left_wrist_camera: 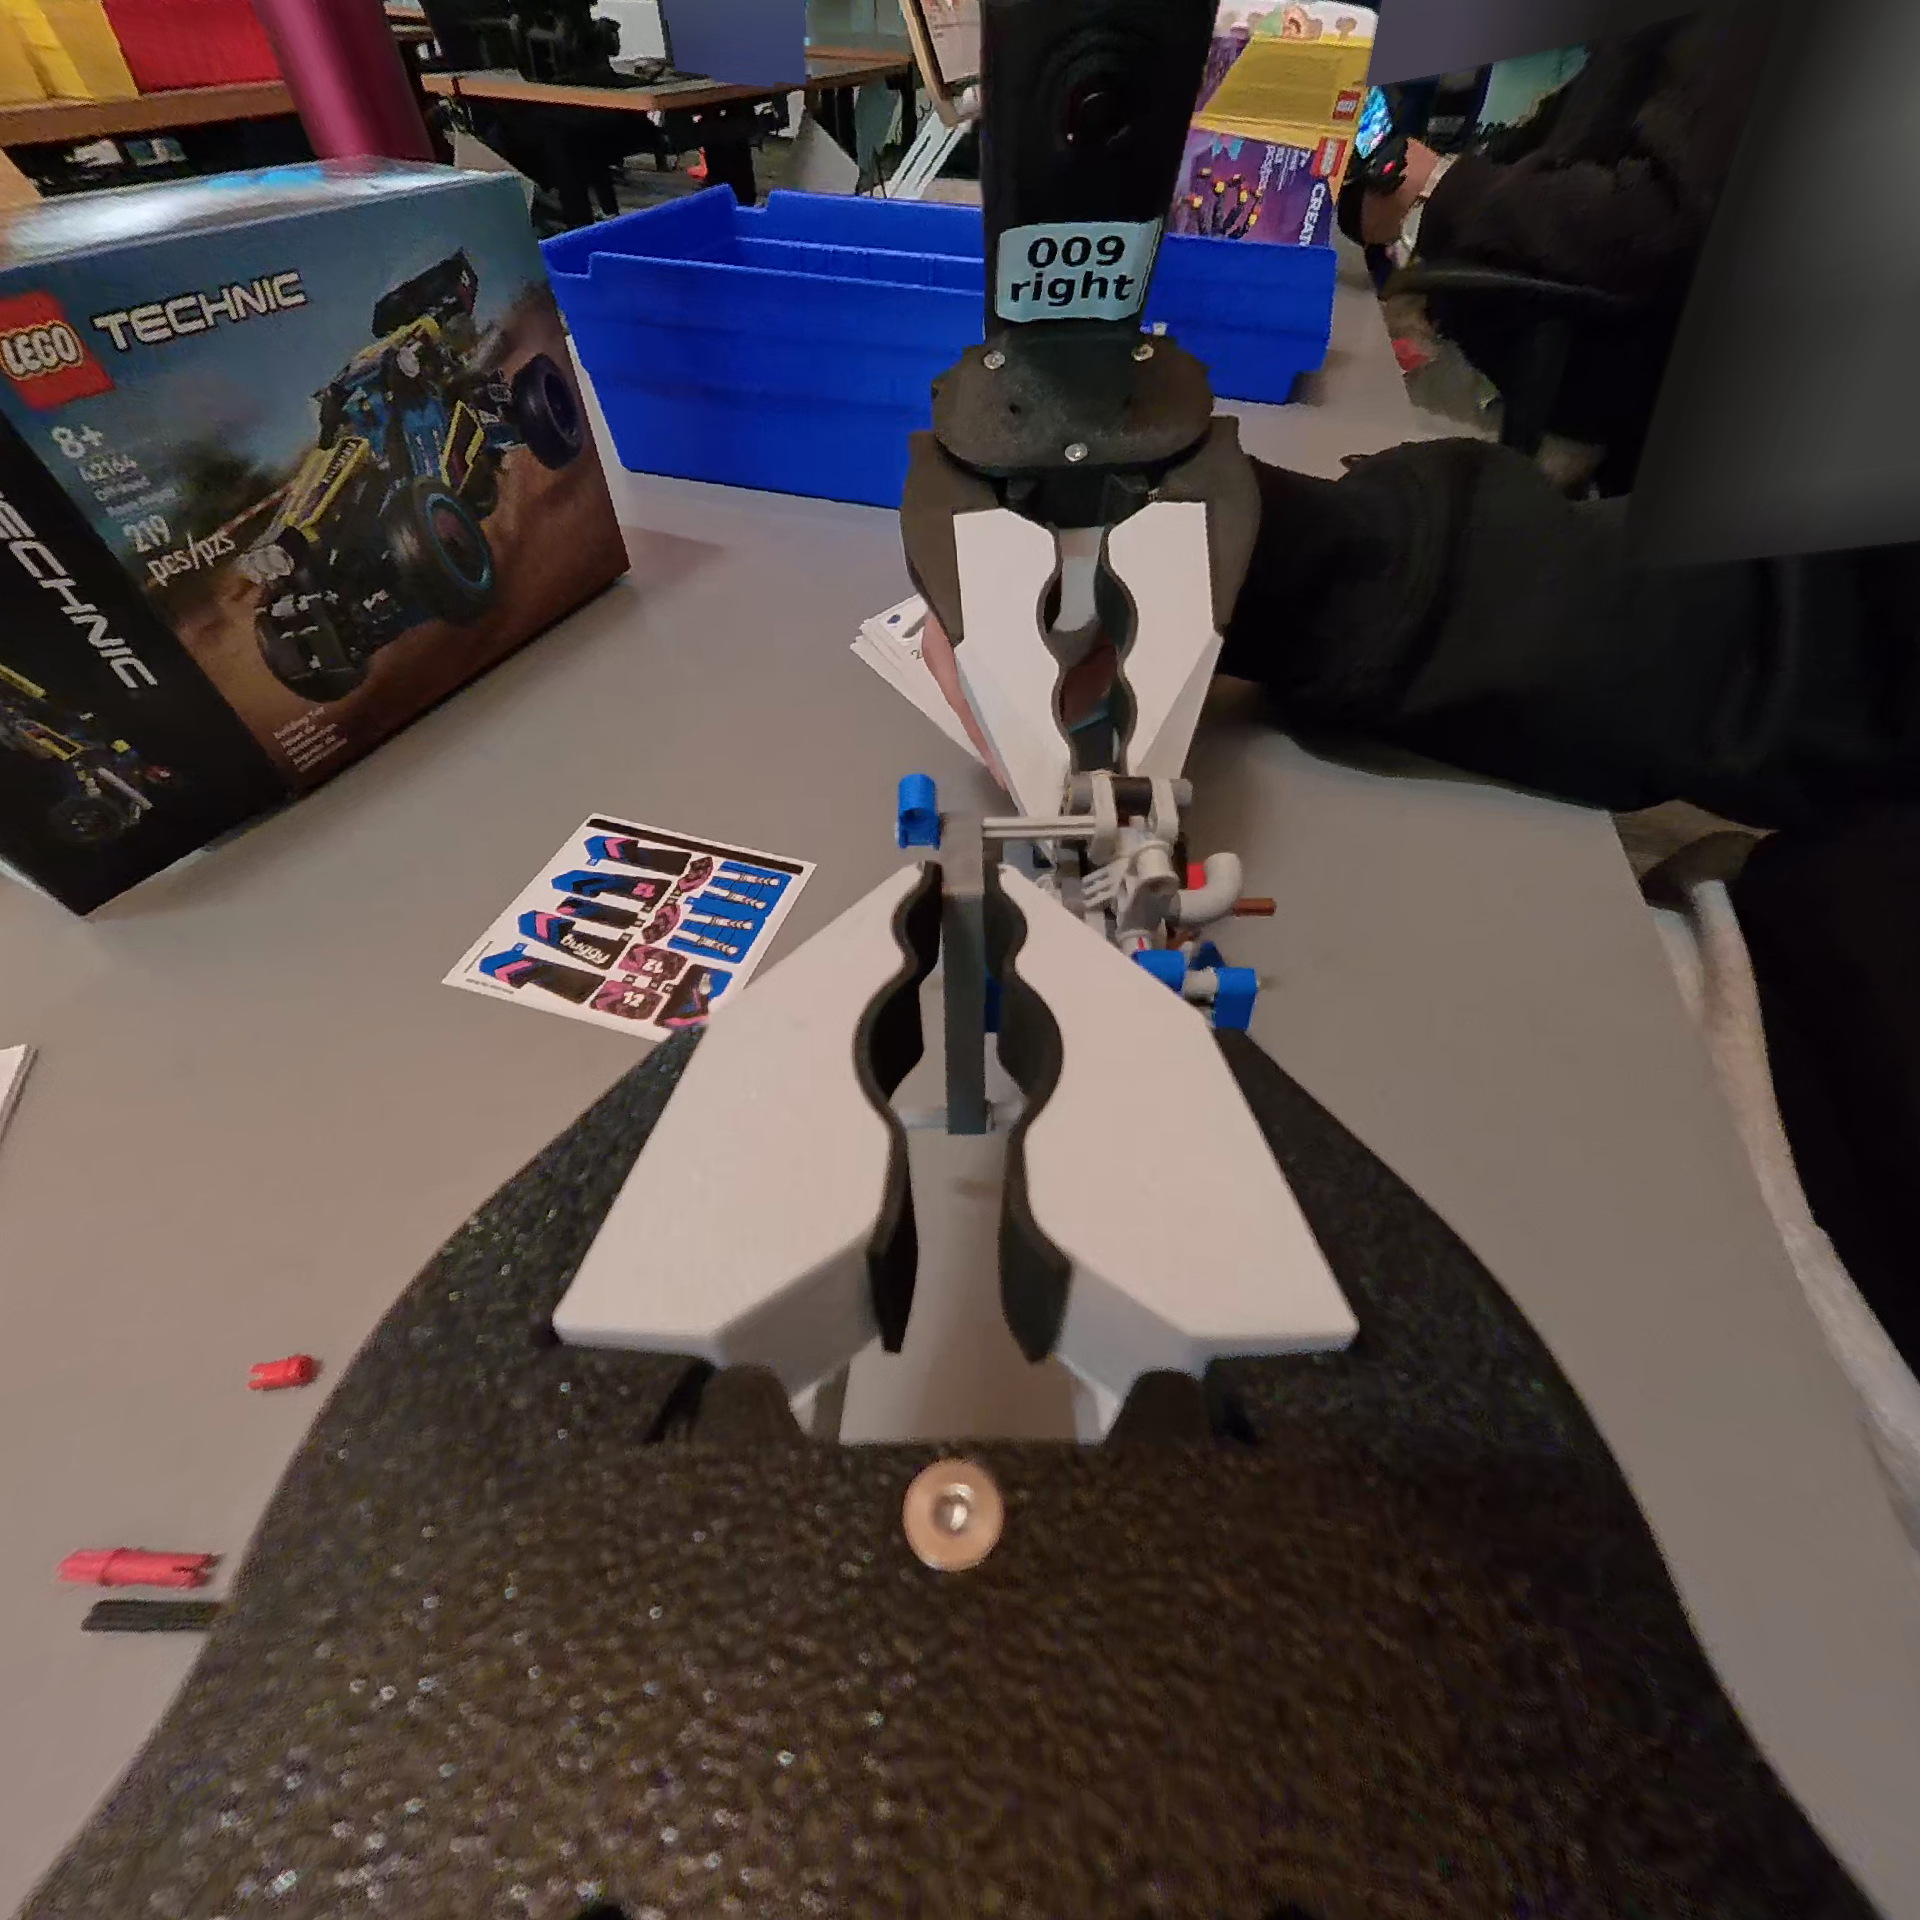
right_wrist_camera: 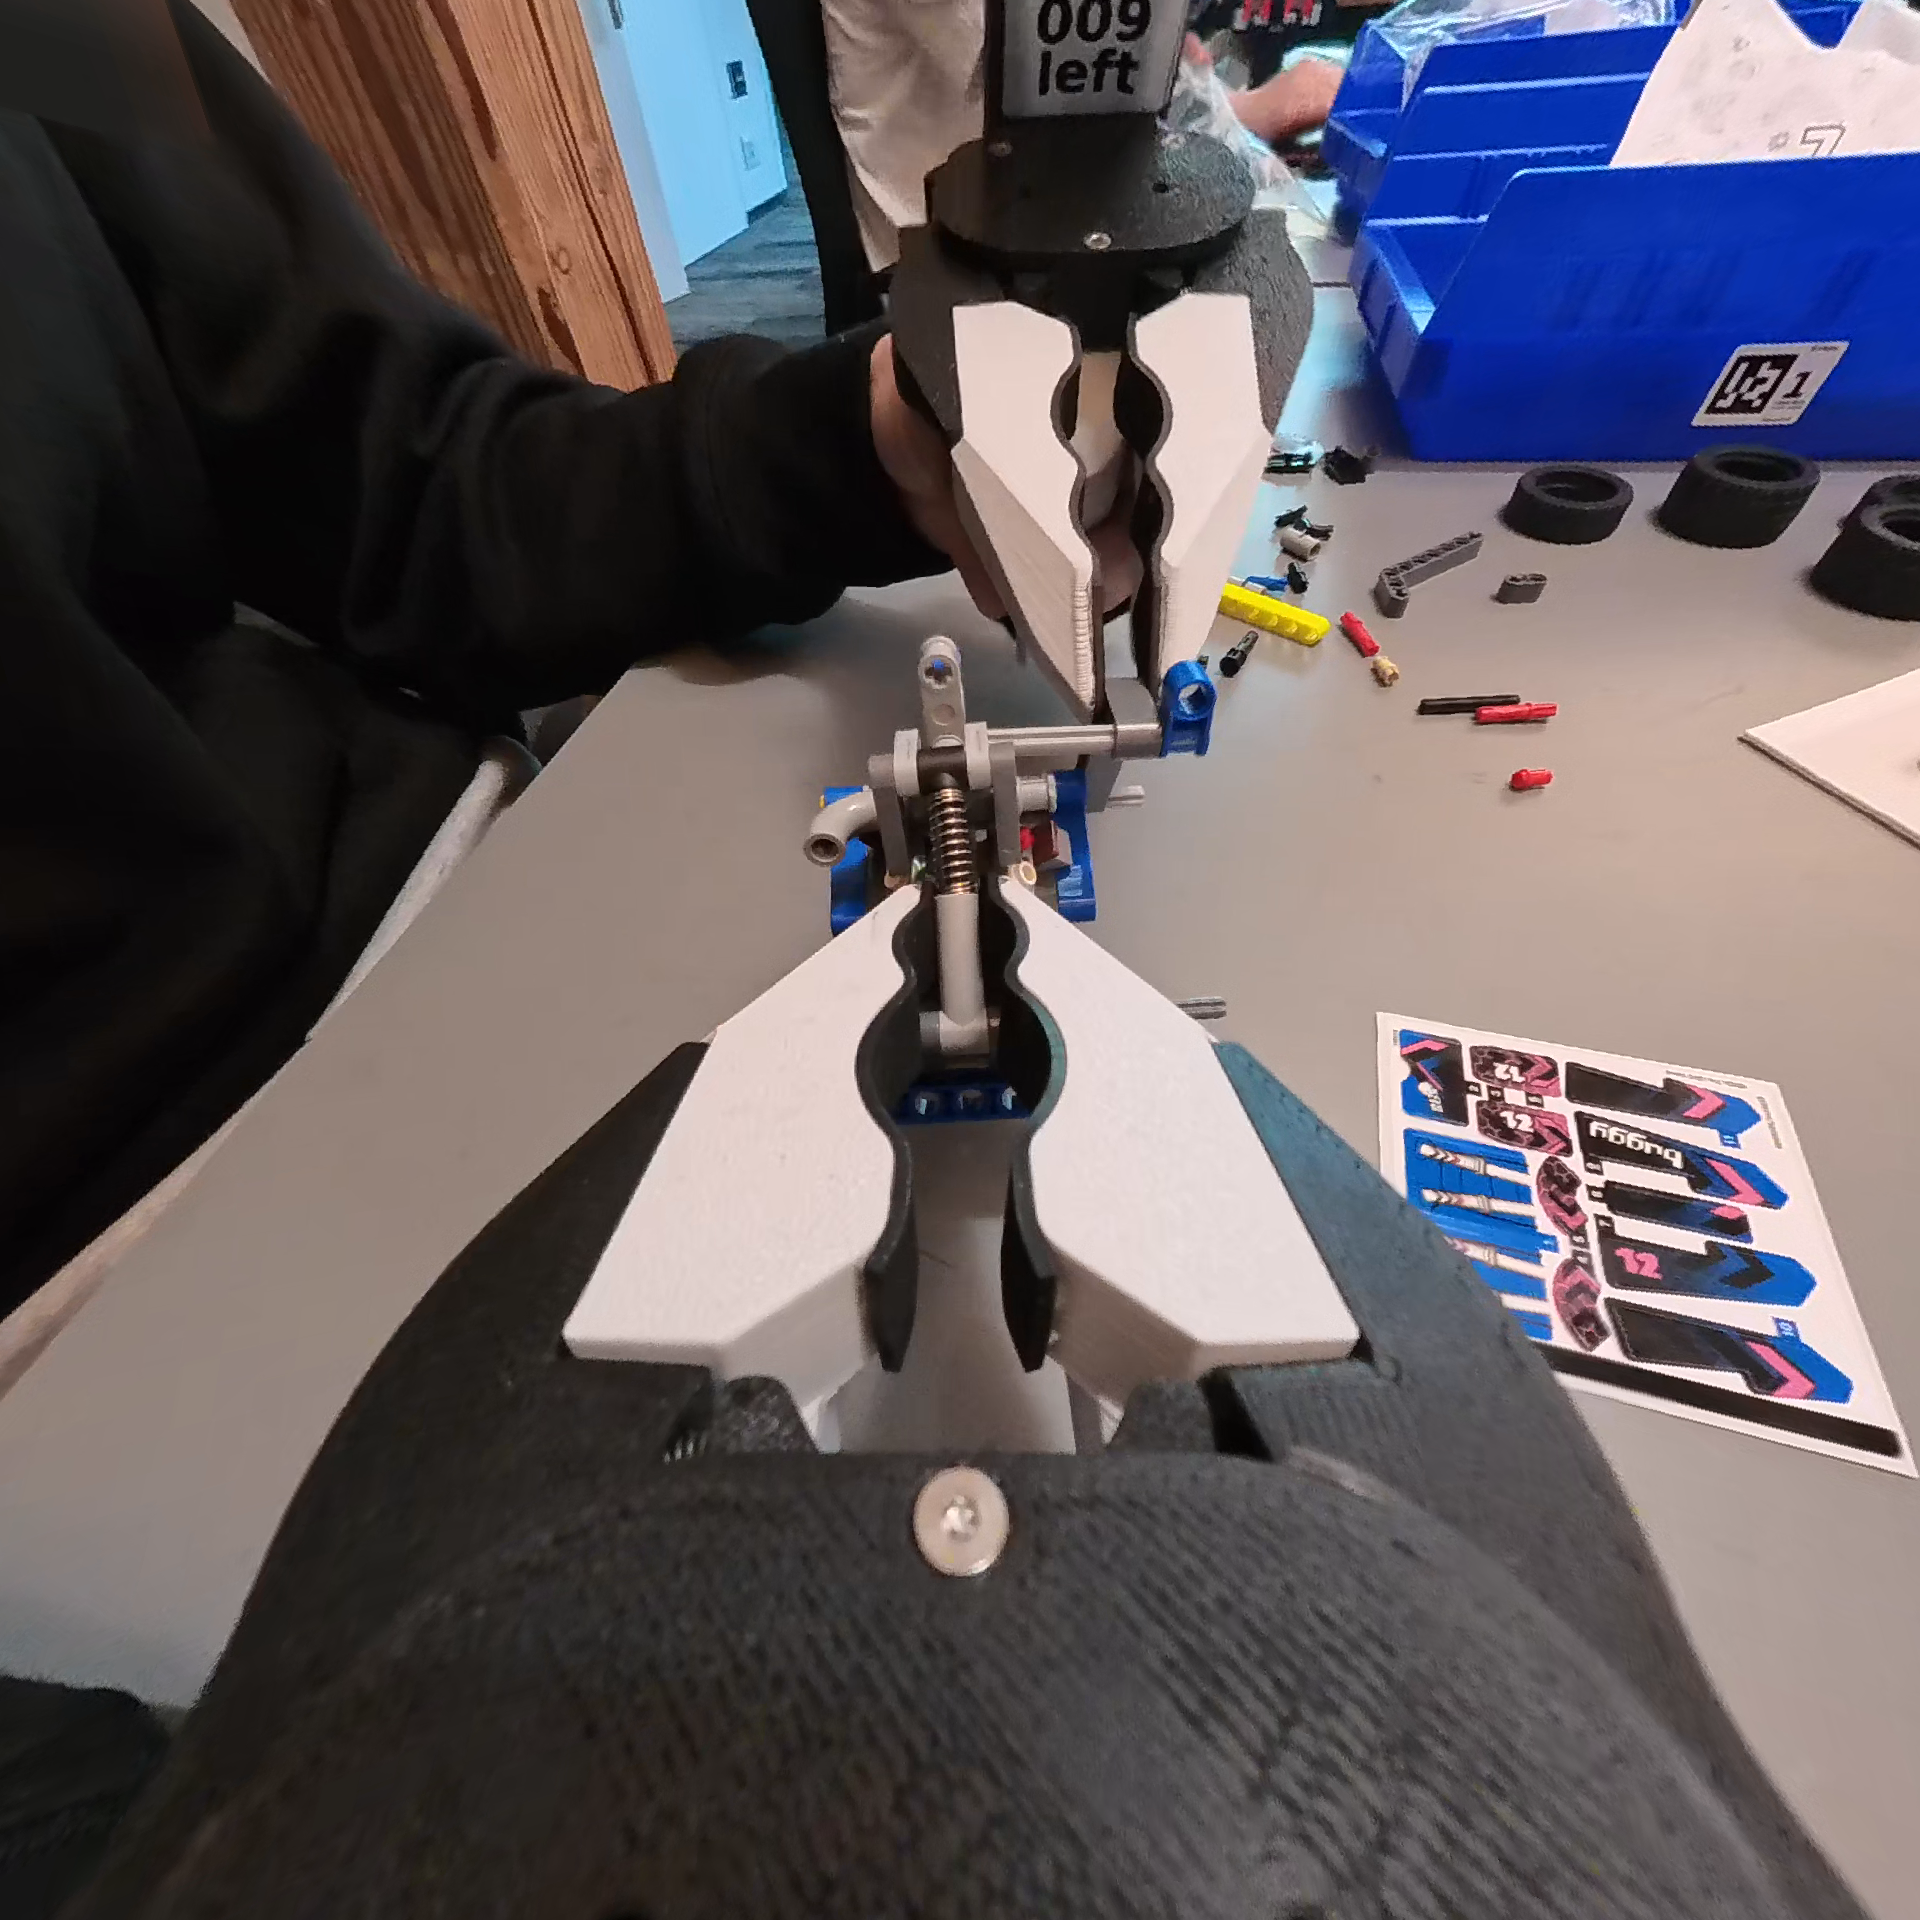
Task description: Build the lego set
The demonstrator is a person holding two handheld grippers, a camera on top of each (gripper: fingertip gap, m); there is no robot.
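Nearest the lens in each wrist view, a pair of tongs is seen closed narrowly on part of the half-built model. On the grey worktop [left_wrist_camera: 312, 1091], the largest things are noted first: the set's box [left_wrist_camera: 260, 499] at the left, blue bins [left_wrist_camera: 790, 322] behind, then the sticker sheet [left_wrist_camera: 634, 925], and last the loose pins and beams [right_wrist_camera: 1475, 707] scattered about. The model [right_wrist_camera: 956, 821] stands near the worktop's edge, between the two tools. The left tongs [left_wrist_camera: 961, 883] are shut on a dark grey beam [left_wrist_camera: 964, 997] which carries a thin axle [right_wrist_camera: 1081, 740] with a blue connector [right_wrist_camera: 1188, 709] at its end. The right tongs [right_wrist_camera: 961, 894] are narrowed around the grey shock absorber [right_wrist_camera: 954, 935], whose spring [right_wrist_camera: 954, 831] rises to the light grey frame. By the look of it, the axle is being fed across that frame. For this to be done well, the frame should be held quite still by the right tongs, and the beam should be pushed straight along the axle's line, not twisted, so that the axle is not bent or pulled loose. Only a light squeeze is judged needful, since the spring could buckle sideways and the small blue connector might slip off.
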